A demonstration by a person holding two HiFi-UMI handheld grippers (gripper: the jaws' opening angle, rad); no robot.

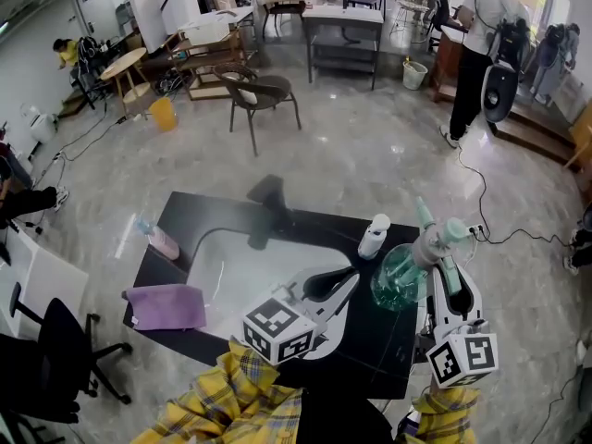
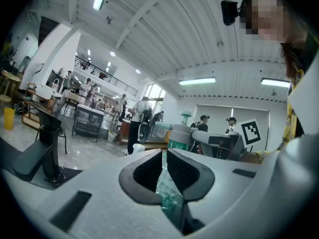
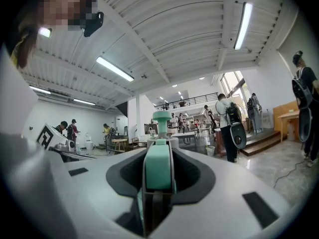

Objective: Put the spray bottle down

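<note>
— Where's the spray bottle (image 1: pixel 400 277)?

— Off the right-hand side of the sink (image 1: pixel 231 257), over the black table (image 1: pixel 379 336). It leans, with its round green body toward the sink and its pale teal head up and away from it. I can't tell whether the base touches the table.

— Who has it?

— The right gripper (image 1: pixel 446 265). In its own view the fingers are pinching the teal trigger part just below the nozzle, one on each side, with no gap showing.

— And the left gripper (image 1: pixel 344 283)?

— It lies at the sink's near right corner, pointing at the bottle's body. Its fingers are drawn close with only a slit between them and clamp nothing. The green plastic shows through that slit, just beyond the tips.

— Anything else around the sink?

— A small white bottle (image 1: pixel 374 236) stands at its far right corner, just beside the spray bottle. The black faucet (image 1: pixel 268 202) rises at the sink's far edge. On the sink's left there's a pink bottle (image 1: pixel 159 239), and a purple cloth (image 1: pixel 166 305) lies flat nearer the front edge.
</note>
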